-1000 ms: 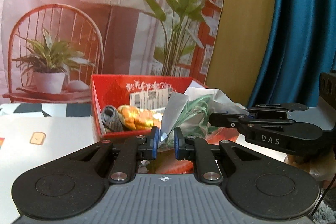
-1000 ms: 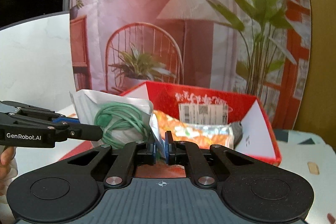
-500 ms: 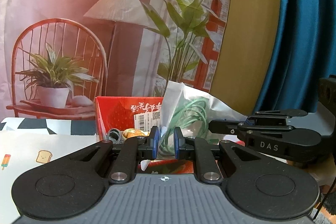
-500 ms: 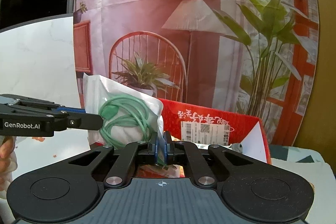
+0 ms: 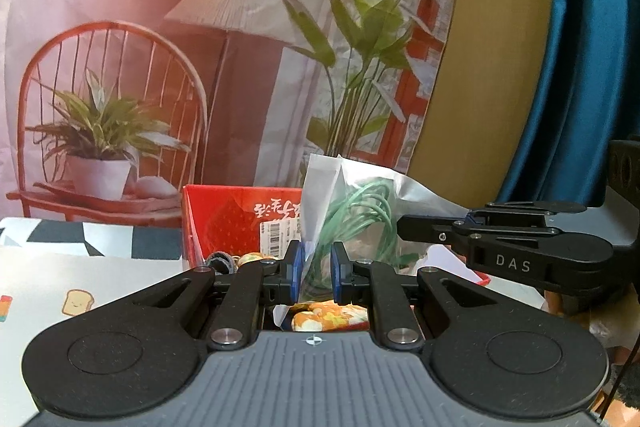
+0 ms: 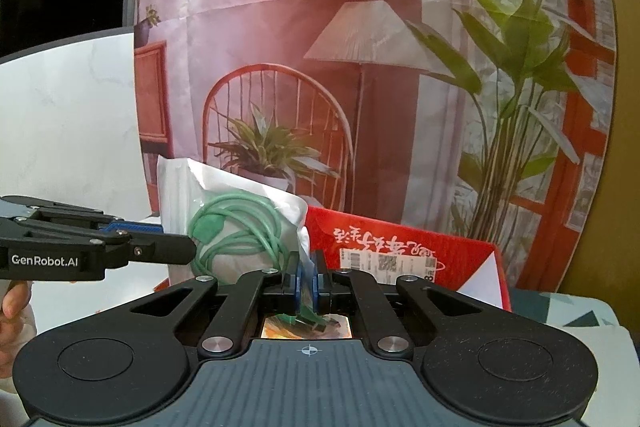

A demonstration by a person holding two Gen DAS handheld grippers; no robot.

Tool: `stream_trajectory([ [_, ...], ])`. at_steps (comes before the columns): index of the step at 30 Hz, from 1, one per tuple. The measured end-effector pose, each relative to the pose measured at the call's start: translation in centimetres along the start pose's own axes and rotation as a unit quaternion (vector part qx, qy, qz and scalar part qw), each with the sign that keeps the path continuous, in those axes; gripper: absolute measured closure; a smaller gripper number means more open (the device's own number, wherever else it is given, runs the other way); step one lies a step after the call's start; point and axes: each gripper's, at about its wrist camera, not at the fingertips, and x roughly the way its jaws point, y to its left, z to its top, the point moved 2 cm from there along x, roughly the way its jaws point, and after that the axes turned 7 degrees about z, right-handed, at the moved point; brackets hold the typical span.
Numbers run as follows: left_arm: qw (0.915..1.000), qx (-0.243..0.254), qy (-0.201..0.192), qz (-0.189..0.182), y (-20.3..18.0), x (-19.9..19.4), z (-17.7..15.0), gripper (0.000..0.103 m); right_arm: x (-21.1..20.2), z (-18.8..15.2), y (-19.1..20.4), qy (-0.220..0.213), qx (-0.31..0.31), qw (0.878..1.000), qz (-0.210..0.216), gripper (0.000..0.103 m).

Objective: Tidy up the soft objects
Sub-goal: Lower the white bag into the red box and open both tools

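Behind everything hangs a printed backdrop of a chair, lamp and plants, and in front of it the table with its patterned cloth carries a red box set back from the near edge. Inside the box, low against its front wall, lie an orange-patterned soft item and a grey rolled piece.

Above the box's near side, both tools share one clear plastic bag holding a coiled green cable. The left gripper has its blue pads drawn close with the bag's lower edge pinched between them. The right gripper is pressed together on the opposite lower corner of the same bag, film and a bit of green caught between its pads.

The step looks like carrying the bag clear of the box, or settling it inside; which of the two cannot be told. To do it well, both hands should travel together at matching height, so the thin film is neither stretched nor torn. Keep the pinch on the film rather than the cable, which could slip. Clear the box's rim before moving sideways.
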Motion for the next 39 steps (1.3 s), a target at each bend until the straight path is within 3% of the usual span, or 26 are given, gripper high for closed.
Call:
stream_trajectory([
  [8,0.9976,-0.035,0.059,0.002,1.7,3.9,0.8,0.087,3.6,1.0,-2.0,0.033,0.029,0.999,-0.001,0.098],
  [14,0.9923,-0.035,0.119,-0.002,1.9,6.3,0.0,0.087,6.8,0.0,-4.0,0.1,0.079,0.992,0.006,0.098],
  [22,0.9871,-0.03,0.157,0.003,2.0,8.6,-0.4,0.087,9.1,-2.0,-6.5,0.154,0.158,0.975,0.015,0.098],
  [28,0.9853,-0.012,0.168,0.028,2.2,10.6,-0.2,0.087,11.5,-2.3,-6.7,0.172,0.16,0.972,-0.001,0.098],
  [31,0.9859,-0.005,0.163,0.037,2.5,10.7,0.2,0.076,12.2,-2.3,-6.5,0.173,0.15,0.973,-0.017,0.096],
  [33,0.9869,-0.003,0.157,0.038,2.7,10.5,0.4,0.054,12.3,-2.3,-6.2,0.168,0.138,0.976,-0.027,0.092],
  [36,0.9886,0.011,0.143,0.046,2.5,10.0,0.6,0.043,12.1,-2.2,-6.5,0.156,0.124,0.978,-0.061,0.074],
  [39,0.9896,0.026,0.131,0.053,2.1,9.5,0.8,0.037,11.5,-2.2,-7.1,0.135,0.129,0.979,-0.083,0.071],
])
